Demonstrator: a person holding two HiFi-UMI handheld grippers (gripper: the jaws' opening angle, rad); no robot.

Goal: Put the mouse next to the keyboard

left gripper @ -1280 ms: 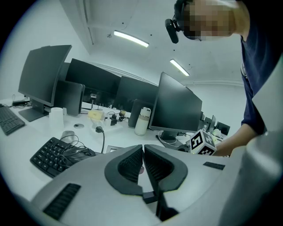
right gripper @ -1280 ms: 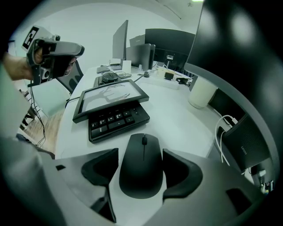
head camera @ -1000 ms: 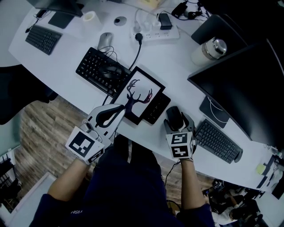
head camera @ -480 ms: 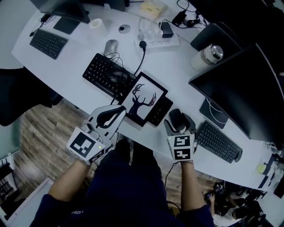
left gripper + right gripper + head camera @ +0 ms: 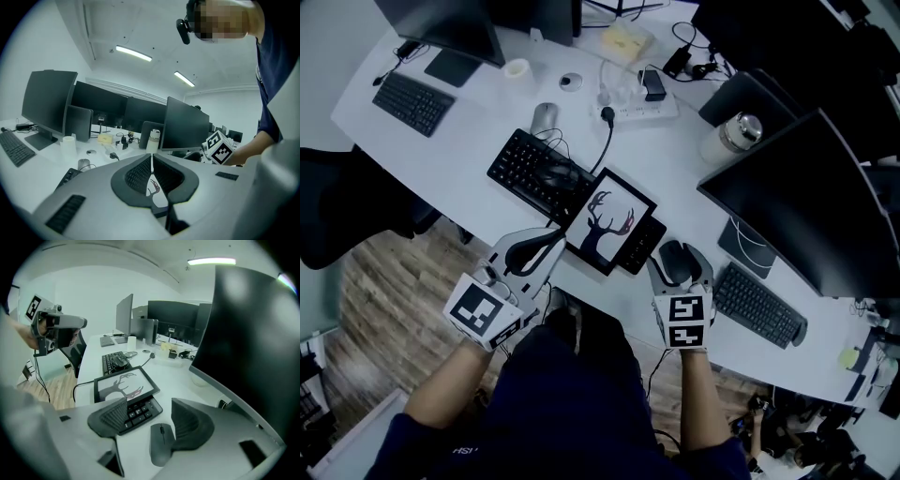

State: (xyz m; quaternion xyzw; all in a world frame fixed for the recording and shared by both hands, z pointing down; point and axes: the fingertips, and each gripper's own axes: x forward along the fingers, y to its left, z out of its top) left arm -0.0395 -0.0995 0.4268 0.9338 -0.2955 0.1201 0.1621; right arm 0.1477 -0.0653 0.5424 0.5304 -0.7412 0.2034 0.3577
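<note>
A dark mouse [image 5: 161, 442] lies on the white desk [image 5: 469, 155] between the jaws of my right gripper [image 5: 150, 405], close against the right-hand pad [image 5: 190, 425]. These jaws stand wide and have just been closing a little; the other pad is clear of the mouse. In the head view the mouse [image 5: 671, 260] sits right of a black keyboard [image 5: 530, 169] whose end is covered by a tablet with a deer picture [image 5: 607, 217]. My left gripper [image 5: 555, 236] hangs at the desk's near edge, jaws together with nothing between them.
A second keyboard [image 5: 757, 302] lies under the big dark monitor [image 5: 797, 197] to the right. A third keyboard [image 5: 412, 103], a silver mouse [image 5: 545, 119], a power strip [image 5: 637, 101] and a metal flask [image 5: 729, 136] stand farther back. A wired mouse [image 5: 556, 175] rests on the black keyboard.
The head view has drawn back, showing more of the far desk. Both grippers stay at the near edge; the mouse is still between the right jaws.
</note>
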